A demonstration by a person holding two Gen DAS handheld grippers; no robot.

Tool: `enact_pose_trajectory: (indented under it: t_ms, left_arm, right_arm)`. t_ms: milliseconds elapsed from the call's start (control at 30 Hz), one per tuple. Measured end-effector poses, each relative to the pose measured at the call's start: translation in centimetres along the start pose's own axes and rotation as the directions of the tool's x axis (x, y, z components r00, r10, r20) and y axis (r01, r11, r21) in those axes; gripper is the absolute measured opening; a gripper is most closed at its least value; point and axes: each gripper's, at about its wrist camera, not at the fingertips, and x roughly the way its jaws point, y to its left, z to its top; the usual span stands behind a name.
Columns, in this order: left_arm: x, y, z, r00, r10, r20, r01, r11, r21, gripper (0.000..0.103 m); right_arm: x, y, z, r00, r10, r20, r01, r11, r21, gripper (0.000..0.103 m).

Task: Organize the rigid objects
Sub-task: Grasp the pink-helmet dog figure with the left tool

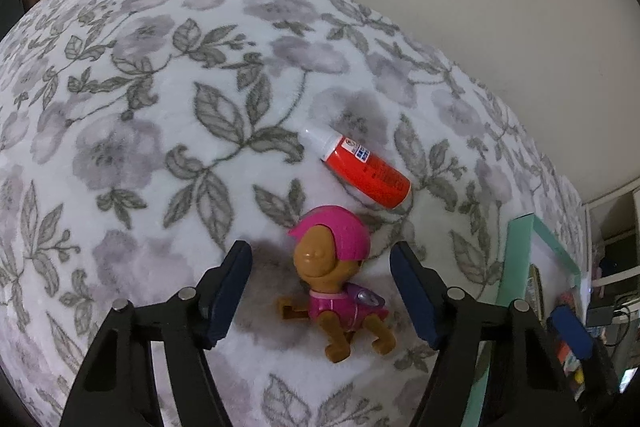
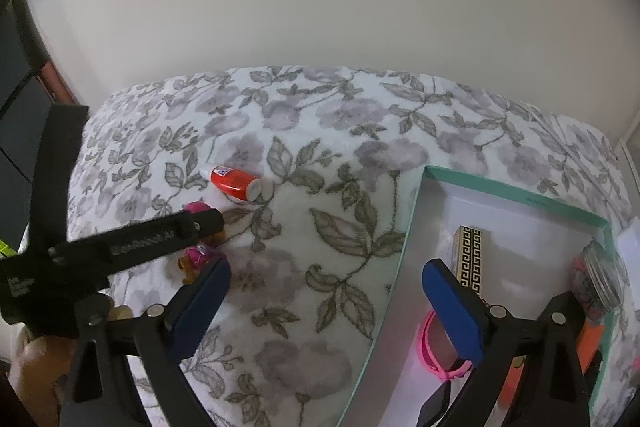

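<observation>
A toy pup figure (image 1: 340, 283) lies between the jaws of the left gripper (image 1: 320, 291) on a floral blanket (image 1: 160, 147).

The left gripper's blue pads (image 1: 230, 291) stand either side of the pink-helmeted figure with clear gaps, so nothing is gripped. Just beyond the toy, an orange bottle (image 1: 362, 169) with a white cap lies on its side on the blanket. The right gripper (image 2: 326, 311) hangs wide apart and empty, straddling the near wall of a mint-green box (image 2: 404, 247); its right pad is over the box's white floor and its left pad over the blanket. Inside the box lie a long case with a black key pattern (image 2: 472, 259), a pink band (image 2: 430, 351) and a small lidded jar (image 2: 600, 279) against the far-right wall. A pale wall (image 2: 320, 7) rises behind.
</observation>
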Motion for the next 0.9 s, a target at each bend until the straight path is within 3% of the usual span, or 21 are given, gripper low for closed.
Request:
enact_pose_trajectory:
  t_ms: [200, 333, 467, 667, 900]
  left_arm:
    - [0.4, -0.3, 0.1, 1.000, 0.012, 0.015, -0.012, 1.000, 0.006, 0.068]
    - [0.5, -0.8, -0.2, 0.997, 0.063, 0.034, -0.064, 0.997, 0.045, 0.058]
    - [0.9, -1.2, -0.1, 0.995, 0.087, 0.045, -0.090, 0.994, 0.066, 0.056]
    - [1.3, -1.7, 0.0, 0.988, 0.143, 0.061, -0.150, 0.981, 0.126, 0.044]
    - [1.1, -0.6, 0.2, 0.995, 0.093, 0.047, -0.098, 0.988, 0.118, 0.044]
  right_arm:
    - [-0.2, -0.1, 0.0, 1.000, 0.003, 0.004, -0.003, 1.000, 0.002, 0.098]
    - [0.0, -0.3, 0.1, 1.000, -0.001, 0.001, 0.001, 1.000, 0.005, 0.098]
    - [0.1, -0.3, 0.1, 1.000, -0.003, -0.001, 0.003, 1.000, 0.007, 0.098]
    - [0.2, -0.2, 0.2, 1.000, -0.007, -0.004, 0.007, 1.000, 0.000, 0.098]
    - [0.7, 0.3, 0.7, 1.000, -0.010, -0.005, 0.010, 1.000, -0.021, 0.098]
